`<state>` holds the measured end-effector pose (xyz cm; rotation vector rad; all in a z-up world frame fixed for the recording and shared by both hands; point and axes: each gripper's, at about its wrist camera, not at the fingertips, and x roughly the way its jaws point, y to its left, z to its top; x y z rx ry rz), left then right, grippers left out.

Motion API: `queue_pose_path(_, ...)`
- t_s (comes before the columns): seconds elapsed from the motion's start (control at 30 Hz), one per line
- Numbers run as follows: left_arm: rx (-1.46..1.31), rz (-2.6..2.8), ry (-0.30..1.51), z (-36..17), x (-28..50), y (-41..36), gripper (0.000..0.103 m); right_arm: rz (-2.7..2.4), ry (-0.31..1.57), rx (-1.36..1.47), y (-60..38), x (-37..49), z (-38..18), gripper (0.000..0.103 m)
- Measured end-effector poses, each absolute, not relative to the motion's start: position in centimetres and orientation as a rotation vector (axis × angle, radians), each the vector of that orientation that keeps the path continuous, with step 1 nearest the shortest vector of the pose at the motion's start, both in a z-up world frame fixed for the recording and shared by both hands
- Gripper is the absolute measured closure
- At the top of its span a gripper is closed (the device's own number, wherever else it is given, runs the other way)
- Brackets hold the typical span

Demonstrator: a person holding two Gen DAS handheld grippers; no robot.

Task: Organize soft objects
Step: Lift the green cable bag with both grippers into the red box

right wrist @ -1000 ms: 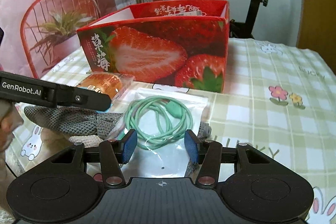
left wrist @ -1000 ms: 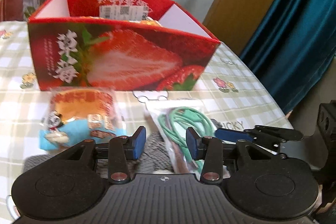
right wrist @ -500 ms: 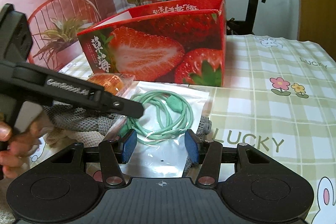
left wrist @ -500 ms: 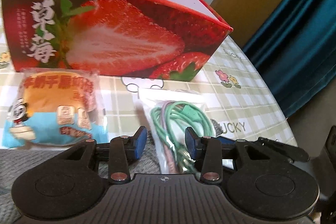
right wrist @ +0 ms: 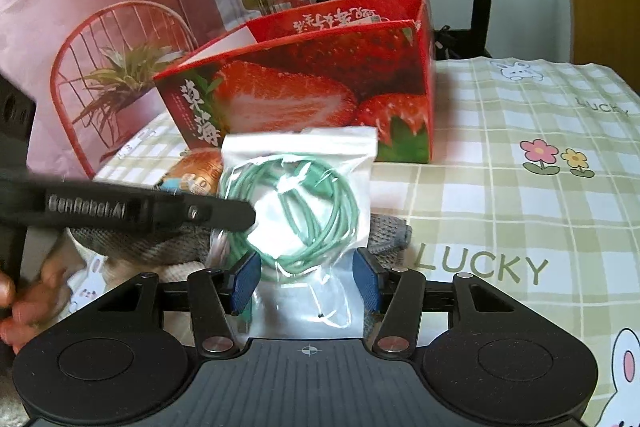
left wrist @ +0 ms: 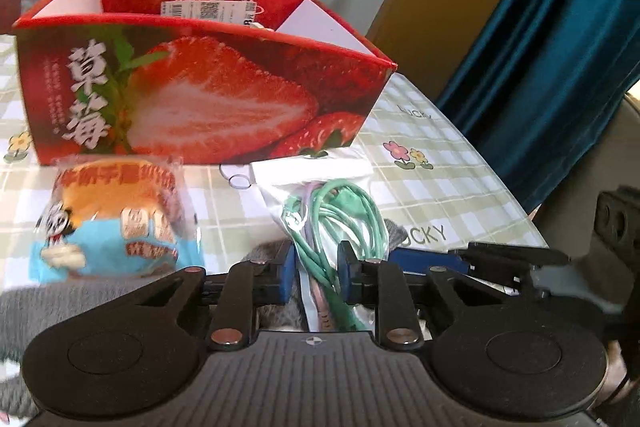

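Left gripper [left wrist: 314, 277]: its jaws are closing, with the clear bag [left wrist: 320, 227] of coiled green cable being caught between the blue pads.
Right gripper [right wrist: 306, 281]: its jaws are being held apart around the same bag's lower edge [right wrist: 304, 227]; whether the pads are pressing cannot be told.
Room to move: the checked tablecloth [right wrist: 520, 195] is lying bare to the right of the bag; the red strawberry box [left wrist: 192, 95] is standing open-topped just behind it, and the table edge is falling away toward the blue curtain [left wrist: 560, 47].
Bag: it is being lifted upright, crinkled, over a grey knitted cloth [right wrist: 384, 231].
Left view only: the wrapped bun [left wrist: 112, 219] is being shown whole.
Right view only: a hand [right wrist: 24, 303] is being shown on the left tool.
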<state>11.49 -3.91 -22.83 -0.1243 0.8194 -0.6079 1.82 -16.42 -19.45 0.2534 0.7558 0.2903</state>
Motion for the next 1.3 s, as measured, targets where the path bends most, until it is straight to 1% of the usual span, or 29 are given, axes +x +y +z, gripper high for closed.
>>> queue_pose_path(0.17,-0.135,-0.6,0.796,-23.2,10.6,-3.3,0.079,0.276,0.752,0.302,-17.4,2.4,-19.1,0.055)
queue_pose_path(0.23,-0.129,-0.601,0.791,-23.2,10.6,-3.1,0.079,0.268,0.755,0.338,-18.2,2.7,-19.1,0.057)
queue_pose_path(0.3,-0.122,-0.601,0.784,-23.2,10.4,-3.2,0.079,0.268,0.758,0.35,-18.6,2.8,-19.3,0.063)
queue_pose_path(0.4,-0.122,-0.598,0.782,-23.3,10.2,-3.3,0.078,0.272,0.766,0.362,-18.7,3.2,-19.8,0.067)
queue_pose_path(0.47,-0.131,-0.596,0.786,-23.5,10.3,-3.1,0.078,0.281,0.765,0.376,-18.7,3.3,-20.1,0.067)
queue_pose_path(0.6,-0.132,-0.597,0.784,-23.6,10.3,-3.0,0.078,0.3,0.768,0.416,-18.9,3.7,-20.6,0.061)
queue_pose_path(0.7,-0.128,-0.597,0.779,-23.6,10.3,-3.1,0.078,0.316,0.77,0.462,-19.3,4.1,-21.0,0.059)
queue_pose_path(0.8,-0.132,-0.598,0.78,-23.6,10.3,-3.1,0.078,0.324,0.774,0.508,-19.6,4.4,-21.2,0.06)
queue_pose_path(0.87,-0.132,-0.598,0.779,-23.5,10.3,-3.1,0.078,0.324,0.78,0.519,-19.7,4.5,-21.2,0.066)
queue_pose_path(0.9,-0.131,-0.599,0.779,-23.4,10.3,-3.1,0.078,0.322,0.78,0.513,-19.7,4.5,-20.9,0.069)
queue_pose_path(1.0,-0.137,-0.605,0.77,-22.9,10.4,-2.9,0.078,0.327,0.773,0.518,-19.9,4.4,-20.2,0.075)
queue_pose_path(1.13,-0.132,-0.625,0.734,-21.5,10.6,-2.4,0.079,0.345,0.739,0.504,-20.0,4.1,-18.5,0.075)
queue_pose_path(1.3,-0.112,-0.648,0.661,-18.7,11.1,-2.1,0.079,0.37,0.67,0.424,-19.8,4.6,-14.7,0.075)
